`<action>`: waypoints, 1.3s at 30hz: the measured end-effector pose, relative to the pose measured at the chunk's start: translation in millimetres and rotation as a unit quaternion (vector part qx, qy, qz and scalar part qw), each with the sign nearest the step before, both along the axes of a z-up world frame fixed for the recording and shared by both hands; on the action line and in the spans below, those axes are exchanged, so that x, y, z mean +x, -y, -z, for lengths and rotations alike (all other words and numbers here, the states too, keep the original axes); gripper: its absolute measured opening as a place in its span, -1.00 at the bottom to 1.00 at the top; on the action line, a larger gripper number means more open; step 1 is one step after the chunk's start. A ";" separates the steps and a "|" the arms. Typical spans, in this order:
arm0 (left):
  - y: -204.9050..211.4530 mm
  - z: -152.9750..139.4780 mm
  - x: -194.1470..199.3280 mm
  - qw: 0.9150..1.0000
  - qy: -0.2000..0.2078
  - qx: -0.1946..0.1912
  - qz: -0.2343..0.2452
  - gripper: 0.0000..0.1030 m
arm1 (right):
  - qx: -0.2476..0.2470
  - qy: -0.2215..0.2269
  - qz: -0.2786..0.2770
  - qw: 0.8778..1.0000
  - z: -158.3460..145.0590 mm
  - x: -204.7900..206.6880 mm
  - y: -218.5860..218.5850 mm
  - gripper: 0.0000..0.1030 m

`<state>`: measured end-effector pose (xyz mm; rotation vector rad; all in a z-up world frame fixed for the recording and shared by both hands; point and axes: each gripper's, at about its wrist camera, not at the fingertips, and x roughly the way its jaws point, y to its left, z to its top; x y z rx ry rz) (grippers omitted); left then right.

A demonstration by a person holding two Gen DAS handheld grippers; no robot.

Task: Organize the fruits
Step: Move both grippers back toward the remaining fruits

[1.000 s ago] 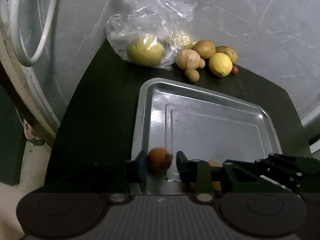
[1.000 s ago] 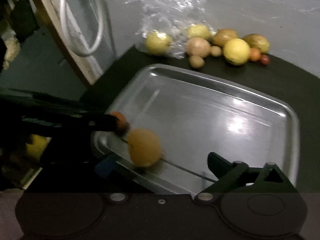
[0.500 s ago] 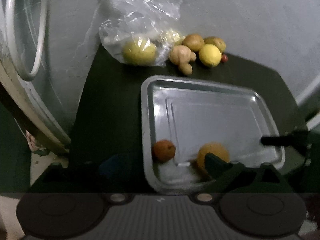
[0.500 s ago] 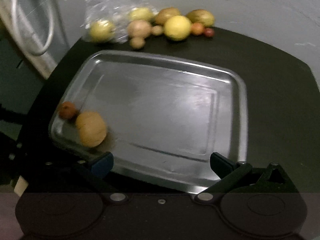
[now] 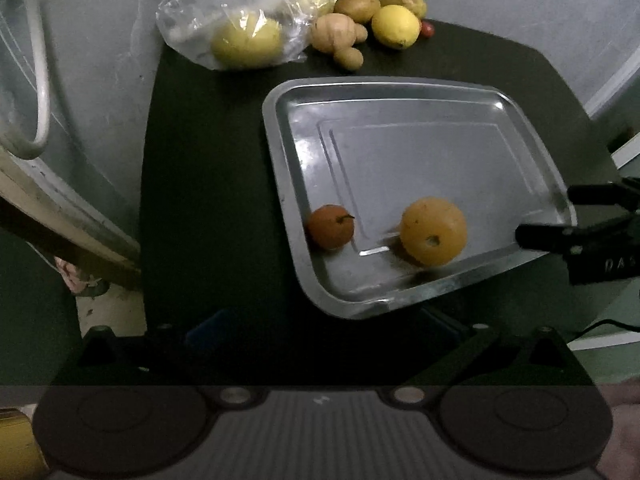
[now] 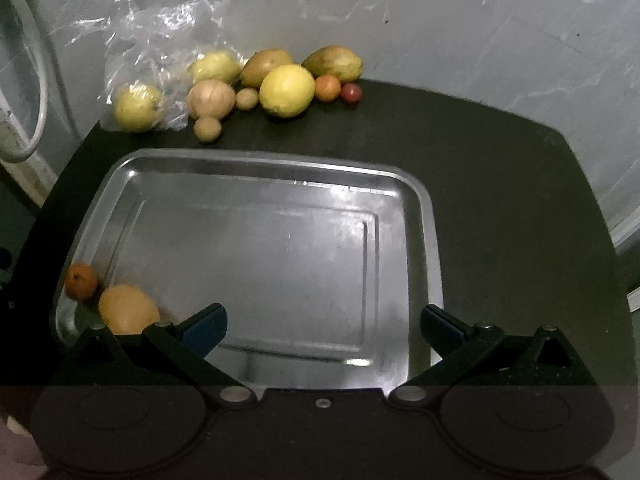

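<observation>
Both hand-held grippers are empty: the left [image 5: 320,326] is opening wide, the right [image 6: 324,322] gapes. Two oranges [image 5: 434,231] sit by the tray [image 5: 400,84] edge; I think a bump could roll them out.

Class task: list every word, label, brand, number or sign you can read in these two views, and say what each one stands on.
"DAS": pale letters on the black body of the right gripper, at the right edge of the left wrist view; the picture's edge cuts the word off.
Nothing else is readable: the metal tray, the fruits and the plastic bag show no print or labels.
</observation>
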<state>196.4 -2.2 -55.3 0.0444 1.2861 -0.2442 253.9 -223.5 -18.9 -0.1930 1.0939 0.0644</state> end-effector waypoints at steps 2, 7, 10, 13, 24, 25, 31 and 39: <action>-1.7 -0.5 3.3 1.000 0.002 0.002 -0.003 0.99 | -0.005 0.010 0.001 1.000 -0.5 0.5 -3.8 0.99; -9.2 -2.6 17.2 1.000 0.004 0.000 -0.015 0.99 | -0.016 0.040 -0.004 0.999 -9.5 1.6 -9.8 0.99; -15.0 -4.4 26.8 1.000 0.012 -0.002 -0.021 0.99 | -0.027 0.063 -0.007 0.998 -12.9 2.8 -10.1 0.99; -20.1 -4.7 38.9 0.999 0.022 -0.005 -0.028 0.99 | -0.028 0.072 -0.007 0.997 -14.0 4.4 -7.8 0.99; -29.1 -3.9 85.4 0.994 0.070 -0.057 -0.061 0.99 | -0.020 0.088 -0.029 0.995 -3.4 49.1 -0.8 0.99; -27.0 -3.9 91.0 0.993 0.073 -0.065 -0.066 0.99 | -0.016 0.085 -0.029 0.996 -2.5 57.8 1.2 0.99; -8.7 0.2 122.2 0.989 0.072 -0.088 -0.090 0.99 | 0.026 0.082 -0.039 0.996 -9.4 115.3 9.5 0.98; 17.1 3.9 150.5 0.990 0.080 -0.085 -0.078 0.99 | 0.101 0.032 -0.022 0.994 -2.7 174.6 4.6 0.98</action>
